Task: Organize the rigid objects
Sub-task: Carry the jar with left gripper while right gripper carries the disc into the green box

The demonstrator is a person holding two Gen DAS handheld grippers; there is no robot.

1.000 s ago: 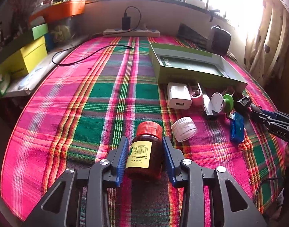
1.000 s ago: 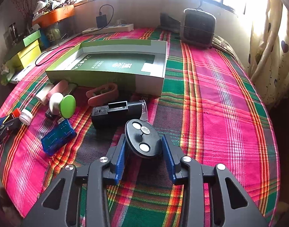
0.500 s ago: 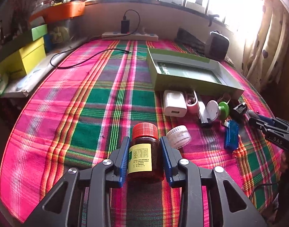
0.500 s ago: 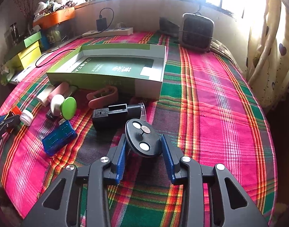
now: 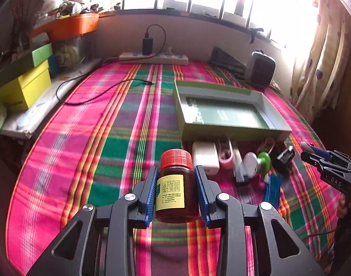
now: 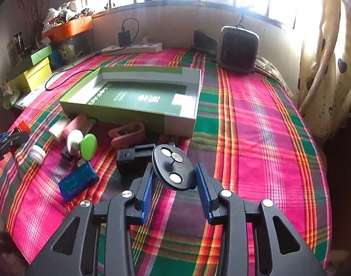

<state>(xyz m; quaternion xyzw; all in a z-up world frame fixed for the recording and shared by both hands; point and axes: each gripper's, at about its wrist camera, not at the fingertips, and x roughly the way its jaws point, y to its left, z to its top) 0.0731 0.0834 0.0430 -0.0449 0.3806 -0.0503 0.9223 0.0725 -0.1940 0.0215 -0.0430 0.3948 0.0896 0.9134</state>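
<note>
My left gripper [image 5: 176, 179] is shut on a brown bottle [image 5: 175, 193] with a red cap and yellow label, held above the plaid cloth. My right gripper [image 6: 174, 177] is shut on a black round disc [image 6: 173, 171] with silver dots, lifted above the cloth. An open green box [image 6: 138, 99] lies ahead of both; it also shows in the left wrist view [image 5: 226, 112]. In front of it lie a white charger [image 5: 204, 156], a pink case [image 6: 127, 134], a green-and-white round piece [image 6: 88, 143], a blue module [image 6: 77, 180], a black holder [image 6: 135, 158] and a white cap [image 6: 37, 154].
A black heater [image 6: 238, 49] stands at the back right. A power strip [image 5: 153, 57] with a plug and a black cable [image 5: 102, 92] lie at the back. Yellow and green boxes [image 5: 21, 85] stand at the left edge. Curtains hang on the right.
My left gripper closed on the bottle, lifted it and carried it toward the objects by the green box. My right gripper rose a little with the disc.
</note>
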